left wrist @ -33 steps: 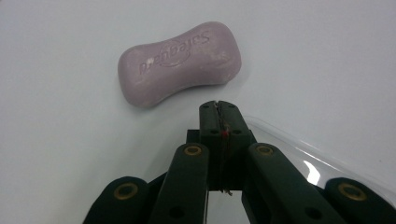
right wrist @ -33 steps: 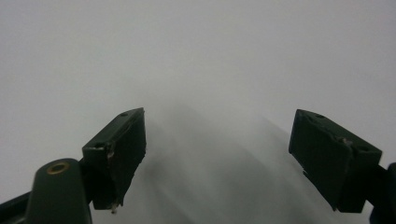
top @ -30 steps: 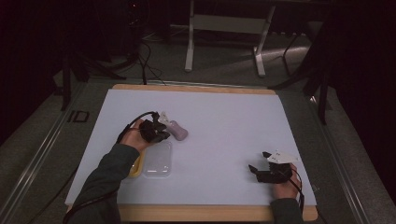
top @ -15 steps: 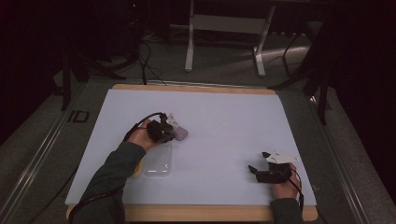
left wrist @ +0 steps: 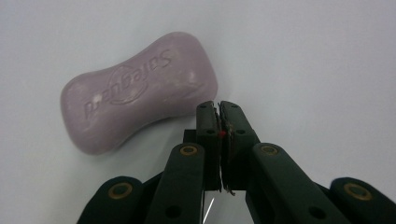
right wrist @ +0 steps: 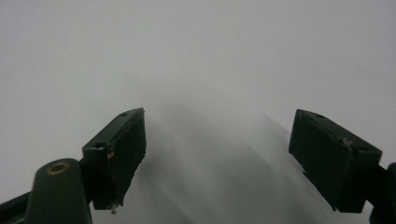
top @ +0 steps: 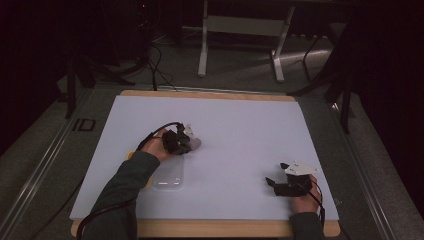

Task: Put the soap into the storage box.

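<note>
On the white table (top: 240,125), your left gripper (left wrist: 219,106) has its fingers pressed together, empty, just beside the lilac soap bar (left wrist: 140,91). It looks hard and slippery, so pinch across its narrow waist. Your right gripper (right wrist: 217,140) rests with fingers spread.

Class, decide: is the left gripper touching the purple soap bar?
Apart. The left gripper view shows the shut left gripper beside the soap bar, with a strip of white surface between them.

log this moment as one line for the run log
left claw: shut, empty, beside purple curved soap bar | right claw: open, empty, over white table sheet | clear plastic lidded box: near left forearm
</note>
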The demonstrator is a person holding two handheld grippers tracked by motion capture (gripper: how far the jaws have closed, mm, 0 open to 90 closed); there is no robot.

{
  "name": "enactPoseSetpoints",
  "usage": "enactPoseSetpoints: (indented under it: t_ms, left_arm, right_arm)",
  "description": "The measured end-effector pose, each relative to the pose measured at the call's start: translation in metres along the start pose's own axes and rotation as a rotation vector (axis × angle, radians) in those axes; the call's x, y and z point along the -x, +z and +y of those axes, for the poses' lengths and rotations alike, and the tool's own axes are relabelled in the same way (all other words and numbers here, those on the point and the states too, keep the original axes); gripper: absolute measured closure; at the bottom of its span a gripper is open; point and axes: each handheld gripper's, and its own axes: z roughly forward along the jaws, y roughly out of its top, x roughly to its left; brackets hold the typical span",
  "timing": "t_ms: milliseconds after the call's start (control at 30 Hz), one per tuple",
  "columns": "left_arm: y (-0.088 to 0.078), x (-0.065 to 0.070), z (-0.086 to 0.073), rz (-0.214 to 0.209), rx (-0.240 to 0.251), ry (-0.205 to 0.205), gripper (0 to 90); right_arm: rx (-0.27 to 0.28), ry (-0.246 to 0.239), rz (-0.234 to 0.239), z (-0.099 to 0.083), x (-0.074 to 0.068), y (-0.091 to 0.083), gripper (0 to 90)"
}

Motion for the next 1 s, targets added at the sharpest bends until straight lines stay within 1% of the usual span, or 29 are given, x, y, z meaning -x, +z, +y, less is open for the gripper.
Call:
enactPoseSetpoints:
  t_ms: [33,100,167,200,400,500,600,667,767,967,1000]
  left_arm:
    - [0.001,0.000,0.001,-0.006,-0.009,0.005,87.6]
    - [0.003,0.001,0.004,-0.002,-0.029,0.024,88.8]
    - [0.006,0.002,0.006,-0.009,-0.032,0.029,89.7]
    - [0.007,0.002,0.007,-0.010,-0.042,0.036,89.7]
    - [0.015,0.002,0.008,-0.030,-0.066,0.039,89.8]
    - [0.017,0.001,0.008,-0.036,-0.085,0.034,89.8]
    - [0.018,-0.001,0.008,-0.048,-0.084,0.027,89.6]
    - [0.018,-0.003,0.009,-0.056,-0.088,0.030,88.8]
    - [0.019,-0.005,0.010,-0.054,-0.098,0.032,85.1]
    - [0.022,-0.010,0.016,-0.039,-0.089,0.012,81.7]
    - [0.023,-0.010,0.017,-0.034,-0.083,0.004,80.8]
  right_arm:
    - [0.000,-0.001,0.000,0.000,0.000,0.000,18.6]
    - [-0.002,-0.002,0.000,0.000,0.000,0.000,18.6]
    - [-0.003,-0.003,0.001,0.000,0.000,0.000,18.6]
    - [-0.003,-0.002,0.001,0.000,0.000,0.000,18.6]
    - [-0.004,-0.002,0.003,0.000,0.000,0.000,18.6]
    - [-0.004,-0.003,0.004,0.000,0.000,0.000,18.7]
    - [-0.005,-0.003,0.003,0.000,0.000,0.000,18.6]
    - [-0.006,-0.004,0.004,0.000,0.000,0.000,18.6]
    - [-0.006,-0.005,0.004,0.000,0.000,0.000,18.6]
    - [-0.007,-0.006,0.005,0.000,0.000,0.000,18.6]
    - [-0.008,-0.006,0.005,0.000,0.000,0.000,18.6]
